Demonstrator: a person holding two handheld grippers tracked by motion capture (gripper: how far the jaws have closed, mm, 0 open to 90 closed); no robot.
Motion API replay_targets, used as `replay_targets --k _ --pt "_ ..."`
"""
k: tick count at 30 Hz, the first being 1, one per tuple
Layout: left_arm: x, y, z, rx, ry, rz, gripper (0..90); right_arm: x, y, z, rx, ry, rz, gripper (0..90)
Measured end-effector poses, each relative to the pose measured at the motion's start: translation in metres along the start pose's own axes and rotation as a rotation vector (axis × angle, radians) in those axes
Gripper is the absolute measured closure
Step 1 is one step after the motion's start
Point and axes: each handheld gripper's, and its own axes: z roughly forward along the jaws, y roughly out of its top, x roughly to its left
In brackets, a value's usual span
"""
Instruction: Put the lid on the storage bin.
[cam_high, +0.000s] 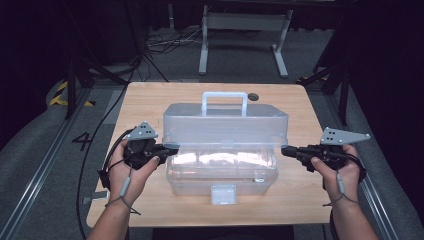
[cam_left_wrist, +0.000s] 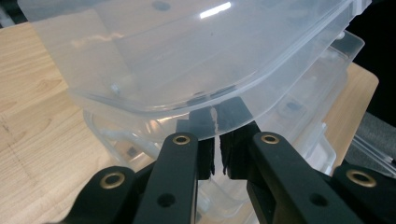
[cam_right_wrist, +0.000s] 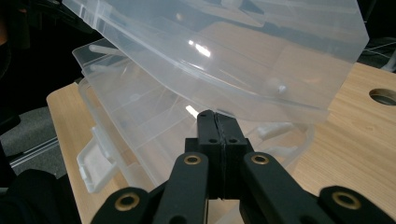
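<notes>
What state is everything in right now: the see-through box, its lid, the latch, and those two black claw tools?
Clear plastic box: upright on the table, open.
Lid: raised, tilted up at the front, hinged at the back.
Lid handle: standing up.
Front latch: undone, hanging down.
Left gripper: jaws nearly shut, under the lid's edge.
Right gripper: jaws shut, under the lid's edge.
</notes>
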Motion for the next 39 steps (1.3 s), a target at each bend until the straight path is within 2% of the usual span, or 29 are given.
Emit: replay_targets --k 11,18,25,32,39 --pt "-0.007 -0.006 -0.001 0.050 -0.010 0.010 79.6 0.001 -0.007 -0.003 0.020 0.001 0.010 90.0" --pt "-0.005 -0.010 -0.015 0.050 0.015 -0.009 80.0 0.001 -0.008 -0.005 0.016 0.002 0.011 90.0" --pt "-0.001 -0.016 -0.018 0.077 0.028 -0.037 79.0 0.003 -0.010 -0.002 0.053 0.010 0.020 90.0" --pt "0.001 -0.017 -0.014 0.121 0.044 -0.030 79.3 0.003 -0.012 -0.001 0.094 0.019 0.024 90.0" --pt "0.001 -0.018 -0.012 0.162 0.041 -0.021 79.2 0.003 -0.013 -0.002 0.129 0.025 0.024 90.0"
